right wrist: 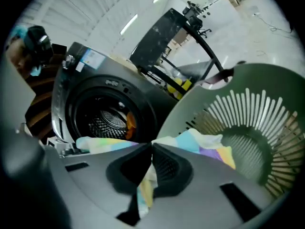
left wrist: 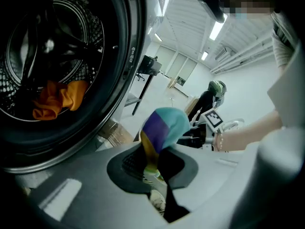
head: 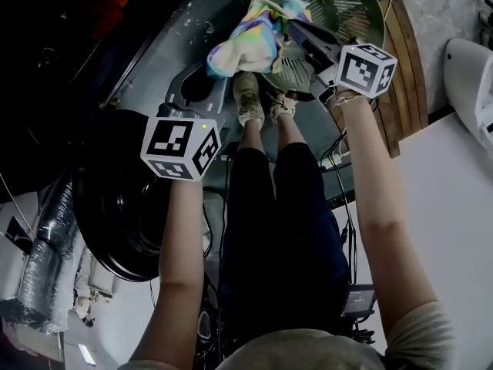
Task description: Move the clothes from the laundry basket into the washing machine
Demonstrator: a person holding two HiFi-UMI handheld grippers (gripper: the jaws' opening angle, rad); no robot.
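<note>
a silver ribbed hose [head: 38,276] lies on the floor, wooden slats [head: 404,75] well apart from it, strip lights [left wrist: 215,31] overhead.

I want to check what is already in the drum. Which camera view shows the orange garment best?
The left gripper view: the orange garment lies in full sight inside the drum. The right gripper view shows only a small patch of the garment. The head view does not show it.

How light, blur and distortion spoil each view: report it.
Head view: dim, the round black washing machine door lost in shadow. Left gripper view: fisheye curves, glaring ceiling strip lights, pastel patchwork cloth blurred. Right gripper view: dark vignetted corners, green slatted plastic laundry basket bowed.
</note>
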